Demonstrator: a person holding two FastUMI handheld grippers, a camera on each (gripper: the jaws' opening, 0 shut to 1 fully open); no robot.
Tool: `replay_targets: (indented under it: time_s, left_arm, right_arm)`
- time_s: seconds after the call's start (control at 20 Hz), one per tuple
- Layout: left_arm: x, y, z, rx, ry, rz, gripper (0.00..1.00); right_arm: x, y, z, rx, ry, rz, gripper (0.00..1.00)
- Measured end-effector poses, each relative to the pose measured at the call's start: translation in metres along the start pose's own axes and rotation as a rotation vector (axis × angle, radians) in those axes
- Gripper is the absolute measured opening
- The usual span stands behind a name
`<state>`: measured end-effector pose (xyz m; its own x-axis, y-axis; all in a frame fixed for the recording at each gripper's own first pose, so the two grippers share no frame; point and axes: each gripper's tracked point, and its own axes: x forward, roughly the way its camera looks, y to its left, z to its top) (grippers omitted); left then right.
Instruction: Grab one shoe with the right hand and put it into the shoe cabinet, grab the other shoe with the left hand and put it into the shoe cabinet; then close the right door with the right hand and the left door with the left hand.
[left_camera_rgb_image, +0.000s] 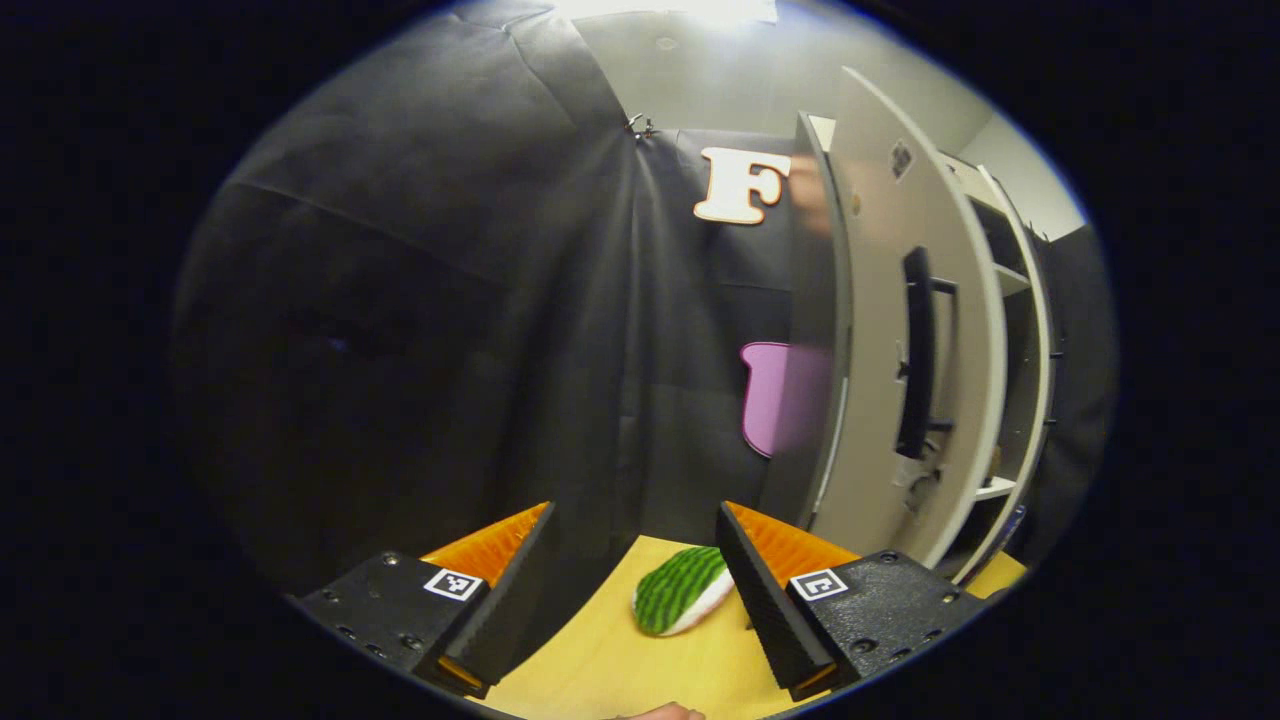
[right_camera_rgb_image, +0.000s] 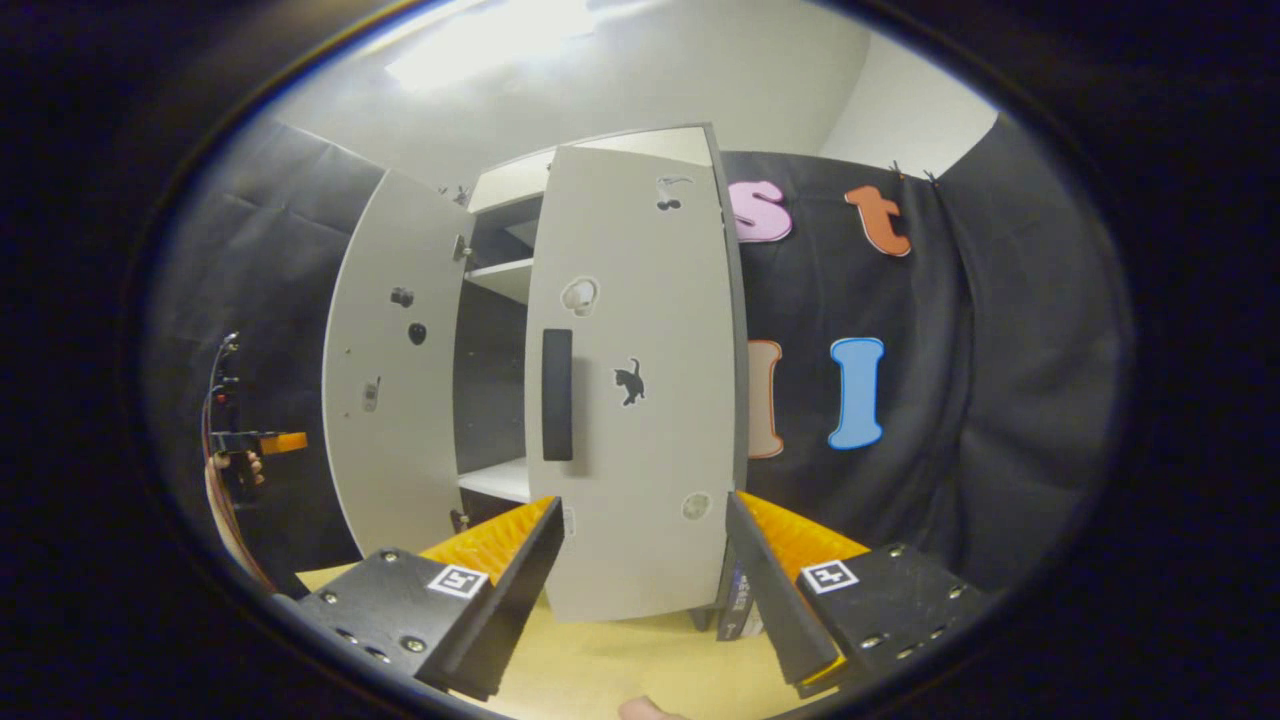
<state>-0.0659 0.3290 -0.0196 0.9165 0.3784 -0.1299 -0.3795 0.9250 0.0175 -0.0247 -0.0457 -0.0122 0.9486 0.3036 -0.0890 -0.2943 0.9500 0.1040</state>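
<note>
Both the left gripper (left_camera_rgb_image: 632, 575) and the right gripper (right_camera_rgb_image: 645, 570) hang spread apart and empty. A green-striped fabric shoe (left_camera_rgb_image: 683, 588) lies on the yellow wooden tabletop (left_camera_rgb_image: 600, 660) just before the tall grey two-door shoe cabinet (right_camera_rgb_image: 520, 330), apparently awaiting pickup. Both cabinet doors stand open, presumably so shoes can go in.

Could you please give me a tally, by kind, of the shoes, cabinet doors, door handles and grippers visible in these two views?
Shoes: 1, a green striped shoe on the floor.
Cabinet doors: 2, the left door and the right door.
Door handles: 2, and.
Grippers: 2, the left gripper and the right gripper.
Total: 7.
</note>
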Motion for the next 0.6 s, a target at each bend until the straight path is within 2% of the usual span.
replay_targets:
  time_s: [0.05, 0.15, 0.2, 0.3, 0.35, 0.45, 0.55, 0.6]
  left_arm:
    - [0.013, -0.002, 0.002, -0.014, 0.024, -0.027, 0.96]
    - [0.030, -0.018, 0.005, -0.072, 0.064, -0.097, 0.94]
    - [0.036, -0.025, 0.010, -0.077, 0.064, -0.126, 0.96]
    - [0.046, -0.031, 0.024, -0.031, 0.030, -0.144, 0.99]
    - [0.048, -0.038, 0.029, -0.003, 0.027, -0.153, 0.96]
    - [0.041, -0.064, 0.042, 0.013, 0.021, -0.211, 0.94]
    - [0.031, -0.097, 0.051, 0.033, 0.018, -0.281, 0.96]
    - [0.025, -0.108, 0.052, 0.054, 0.025, -0.299, 0.93]
  right_arm:
    - [-0.008, 0.004, 0.001, 0.002, 0.001, 0.014, 0.95]
    - [-0.022, 0.007, 0.000, -0.012, 0.007, 0.024, 0.98]
    - [-0.028, 0.006, -0.001, -0.019, 0.008, 0.018, 0.98]
    - [-0.041, 0.004, -0.002, -0.018, 0.017, 0.002, 0.98]
    - [-0.046, 0.004, -0.003, -0.013, 0.021, -0.002, 0.98]
    - [-0.053, 0.005, -0.004, -0.004, 0.027, -0.002, 0.98]
    - [-0.058, 0.008, -0.005, 0.007, 0.031, 0.009, 0.95]
    - [-0.060, 0.011, -0.004, 0.009, 0.031, 0.015, 0.95]
